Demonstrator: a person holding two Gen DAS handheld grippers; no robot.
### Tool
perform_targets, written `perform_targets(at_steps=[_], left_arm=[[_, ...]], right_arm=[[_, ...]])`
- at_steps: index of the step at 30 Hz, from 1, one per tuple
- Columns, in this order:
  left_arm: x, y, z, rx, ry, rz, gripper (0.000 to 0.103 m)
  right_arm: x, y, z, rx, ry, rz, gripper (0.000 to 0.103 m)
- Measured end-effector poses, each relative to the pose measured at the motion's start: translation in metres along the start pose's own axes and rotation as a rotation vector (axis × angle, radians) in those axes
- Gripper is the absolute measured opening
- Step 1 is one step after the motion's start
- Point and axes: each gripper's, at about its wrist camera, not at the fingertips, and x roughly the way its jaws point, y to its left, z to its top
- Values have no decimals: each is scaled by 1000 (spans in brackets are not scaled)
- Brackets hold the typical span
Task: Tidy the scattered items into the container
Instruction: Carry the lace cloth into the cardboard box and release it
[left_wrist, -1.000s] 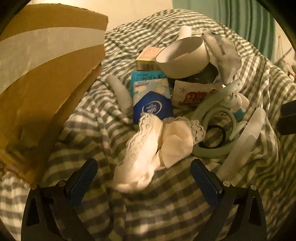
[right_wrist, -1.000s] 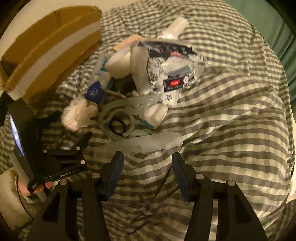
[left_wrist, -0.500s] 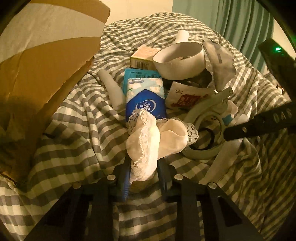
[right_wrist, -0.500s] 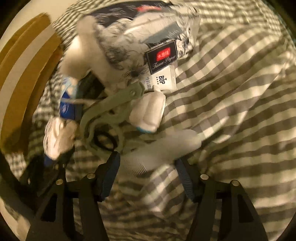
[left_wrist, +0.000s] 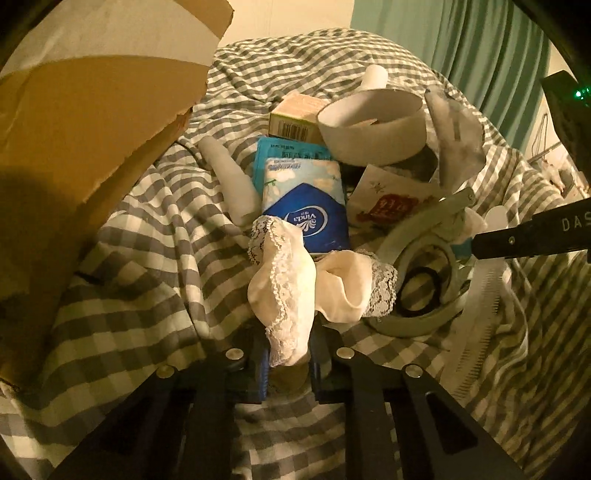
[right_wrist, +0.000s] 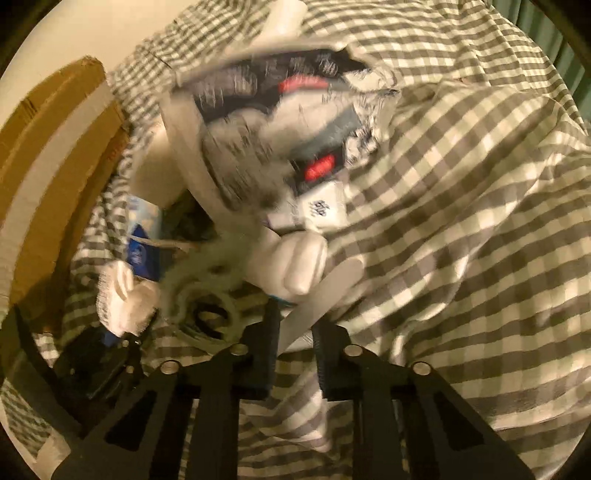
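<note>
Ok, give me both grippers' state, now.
Left gripper: closing on the lace-trimmed white cloth, pads pinching it.
Right gripper: closing on the white comb, gripped between its pads.

Blurred pile and cut-off box on a checked bedspread

In the right wrist view, motion is smearing the dark printed packet so its label is unreadable. The box is running off the left edge. The lace cloth is hiding the left gripper's pads, and the comb is disappearing between the right jaws.
</note>
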Motion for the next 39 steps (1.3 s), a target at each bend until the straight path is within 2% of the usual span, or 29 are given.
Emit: perform_targets(at_steps=[5, 12, 18, 24, 29, 34, 39], left_arm=[[-14, 1, 0, -3, -12, -15, 13], [-48, -4, -10, 23, -40, -36, 12], [-92, -11, -15, 21, -77, -72, 12], [-136, -12, -11, 21, -129, -60, 12], [-169, -16, 7, 40, -189, -64, 12], [-206, -14, 42, 50, -255, -81, 12], [-235, 11, 77, 38, -302, -48, 12]], right_arm=[[-12, 12, -1, -55, -28, -13, 13], [-47, 21, -22, -51, -107, 46, 6], [-76, 33, -42, -45, -183, 77, 4], [-111, 50, -52, -101, -257, 58, 4], [-157, 62, -52, -133, -339, 60, 4], [-198, 92, -48, -212, -392, 52, 4], [-231, 129, -44, -288, -452, 75, 4]])
